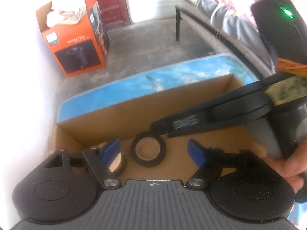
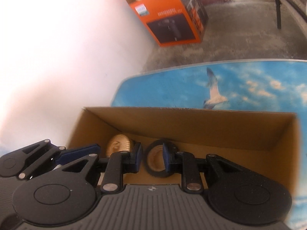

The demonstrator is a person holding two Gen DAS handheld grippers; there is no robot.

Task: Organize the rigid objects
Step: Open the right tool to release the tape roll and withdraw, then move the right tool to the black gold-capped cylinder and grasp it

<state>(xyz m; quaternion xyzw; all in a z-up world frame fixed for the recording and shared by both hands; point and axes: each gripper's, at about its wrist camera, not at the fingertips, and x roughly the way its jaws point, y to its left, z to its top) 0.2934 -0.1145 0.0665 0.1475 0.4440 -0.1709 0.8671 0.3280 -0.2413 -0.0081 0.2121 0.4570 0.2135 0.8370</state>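
An open cardboard box (image 1: 134, 103) (image 2: 191, 122) stands on a blue sky-print table. On its floor lie a black tape roll (image 1: 148, 151) (image 2: 155, 161) and a gold-topped round object (image 1: 116, 163) (image 2: 119, 146) to its left. My left gripper (image 1: 153, 150) is open over the box, its blue pads either side of the black roll and above it. My right gripper (image 2: 152, 158) hangs low in the box with its pads partly closed around the near wall of the black roll; whether they touch it is unclear. The right gripper's body crosses the left wrist view (image 1: 211, 115).
The blue table (image 2: 249, 80) with a seagull print extends behind and right of the box. An orange product box (image 1: 76, 38) (image 2: 170, 13) stands on the concrete floor by the white wall. A bench (image 1: 201, 23) with clothing is at the back right.
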